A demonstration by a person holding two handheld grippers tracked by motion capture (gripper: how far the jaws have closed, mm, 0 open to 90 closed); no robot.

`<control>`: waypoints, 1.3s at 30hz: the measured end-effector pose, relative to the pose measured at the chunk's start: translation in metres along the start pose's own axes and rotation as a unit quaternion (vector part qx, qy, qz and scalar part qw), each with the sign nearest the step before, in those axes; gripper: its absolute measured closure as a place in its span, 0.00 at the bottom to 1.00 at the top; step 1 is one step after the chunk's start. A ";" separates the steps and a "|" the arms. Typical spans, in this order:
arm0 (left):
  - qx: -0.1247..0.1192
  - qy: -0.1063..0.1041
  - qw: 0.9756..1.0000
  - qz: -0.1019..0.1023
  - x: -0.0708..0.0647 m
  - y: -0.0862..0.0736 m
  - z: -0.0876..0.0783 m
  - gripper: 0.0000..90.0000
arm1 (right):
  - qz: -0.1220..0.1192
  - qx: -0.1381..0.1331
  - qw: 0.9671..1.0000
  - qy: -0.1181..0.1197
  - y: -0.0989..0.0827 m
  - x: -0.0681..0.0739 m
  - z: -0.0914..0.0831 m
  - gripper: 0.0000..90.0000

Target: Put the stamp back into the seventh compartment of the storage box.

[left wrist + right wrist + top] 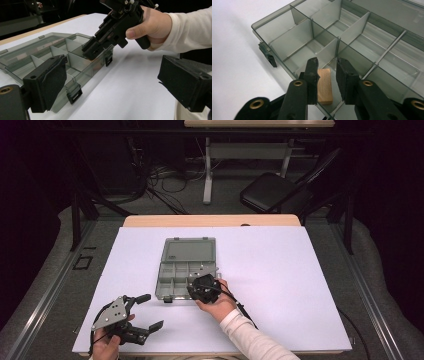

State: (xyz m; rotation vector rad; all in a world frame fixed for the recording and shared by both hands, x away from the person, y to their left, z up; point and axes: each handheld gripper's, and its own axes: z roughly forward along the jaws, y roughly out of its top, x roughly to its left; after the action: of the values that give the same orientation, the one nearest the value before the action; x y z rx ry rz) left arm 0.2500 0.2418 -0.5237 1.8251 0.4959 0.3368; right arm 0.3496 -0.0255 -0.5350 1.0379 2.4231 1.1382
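Right now: wooden block at the box's front compartment

Left gripper [148, 311] idles nearest the table edge, jaws wide and empty. Farther in, right gripper [326, 75] sits narrow over the compartment box [387, 50]; wooden block [324, 86] lies between its jaws against the left pad, clear of the right, long axis along them.

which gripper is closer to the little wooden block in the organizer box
Right. The right gripper is over the box's near compartment with the wooden block between its jaws. The left gripper hangs wide open over the table, short of the organizer box.
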 end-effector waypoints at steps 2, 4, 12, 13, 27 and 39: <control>0.000 0.000 1.000 -0.001 0.000 0.000 0.000 0.09 | -0.001 -0.006 1.000 0.002 0.001 0.000 -0.001 0.75; 0.002 0.002 1.000 -0.001 0.001 0.000 0.001 0.09 | -0.001 -0.008 1.000 0.002 0.001 0.001 -0.002 0.71; 0.001 -0.002 1.000 -0.002 0.001 0.000 0.001 0.09 | -0.007 -0.025 1.000 0.003 0.003 0.004 -0.006 0.53; 0.001 -0.002 1.000 -0.002 0.001 0.000 0.001 0.09 | -0.010 -0.026 1.000 0.003 0.003 0.003 -0.007 0.52; -0.001 -0.002 1.000 0.001 0.000 0.000 0.002 0.09 | -0.024 -0.027 0.999 0.013 0.006 -0.001 -0.012 0.43; 0.003 0.001 1.000 0.001 0.000 0.000 0.002 0.09 | -0.013 -0.052 0.999 0.005 0.009 -0.007 -0.029 0.31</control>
State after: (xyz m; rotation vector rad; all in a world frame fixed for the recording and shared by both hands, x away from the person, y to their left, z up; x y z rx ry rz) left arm 0.2512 0.2402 -0.5239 1.8316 0.4956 0.3388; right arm 0.3440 -0.0427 -0.5095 0.9699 2.3503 1.2480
